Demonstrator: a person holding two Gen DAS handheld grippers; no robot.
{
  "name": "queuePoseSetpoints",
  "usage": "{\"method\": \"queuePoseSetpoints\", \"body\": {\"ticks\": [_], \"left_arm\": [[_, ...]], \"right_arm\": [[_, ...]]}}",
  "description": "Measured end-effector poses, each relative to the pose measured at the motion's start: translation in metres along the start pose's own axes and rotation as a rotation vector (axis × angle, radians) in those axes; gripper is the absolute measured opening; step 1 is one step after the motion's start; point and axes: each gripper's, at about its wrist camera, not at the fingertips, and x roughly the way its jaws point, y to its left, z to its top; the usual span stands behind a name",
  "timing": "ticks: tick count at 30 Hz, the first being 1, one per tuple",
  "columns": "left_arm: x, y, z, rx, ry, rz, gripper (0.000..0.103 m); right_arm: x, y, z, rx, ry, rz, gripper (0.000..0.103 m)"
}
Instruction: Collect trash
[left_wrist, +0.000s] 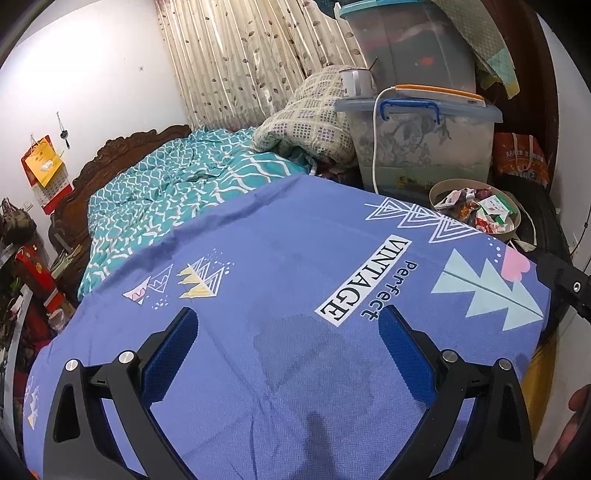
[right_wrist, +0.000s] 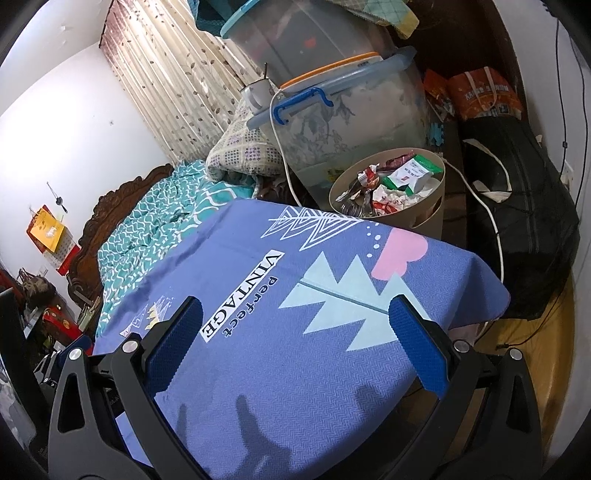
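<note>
Blue-purple printed cloth (right_wrist: 295, 332) covers the surface under both grippers. The left gripper (left_wrist: 288, 317) and right gripper (right_wrist: 295, 306) hover spread wide, holding nothing. Crumpled wrappers (right_wrist: 395, 184) fill the round beige bin (right_wrist: 424, 218) beyond the surface's far edge.

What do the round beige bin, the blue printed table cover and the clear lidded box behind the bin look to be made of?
Round beige bin: likely matte plastic or card, with a smooth, thin, dull wall. Blue printed table cover: woven cloth, with a visible herringbone weave, draping over the edge. Clear lidded storage box: translucent plastic, its contents showing cloudily through it, with a blue clip handle.
</note>
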Motion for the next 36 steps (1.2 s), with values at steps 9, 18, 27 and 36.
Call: {"method": "queuePoseSetpoints", "body": {"ticks": [9,18,27,36], "left_arm": [[0.001,-0.003,-0.002,0.006,0.002,0.009,0.095],[0.001,-0.006,-0.005,0.016,0.009,-0.006,0.095],[0.0,-0.007,-0.006,0.018,0.015,-0.013,0.095],[0.005,-0.013,-0.011,0.019,0.049,-0.065,0.095]], "right_arm": [[0.0,0.0,-0.001,0.002,0.0,0.0,0.1],[0.001,-0.002,-0.004,0.005,-0.005,-0.002,0.1],[0.001,-0.002,-0.003,0.004,-0.006,-0.001,0.1],[0.0,-0.004,-0.003,0.005,-0.008,-0.003,0.1]]}}
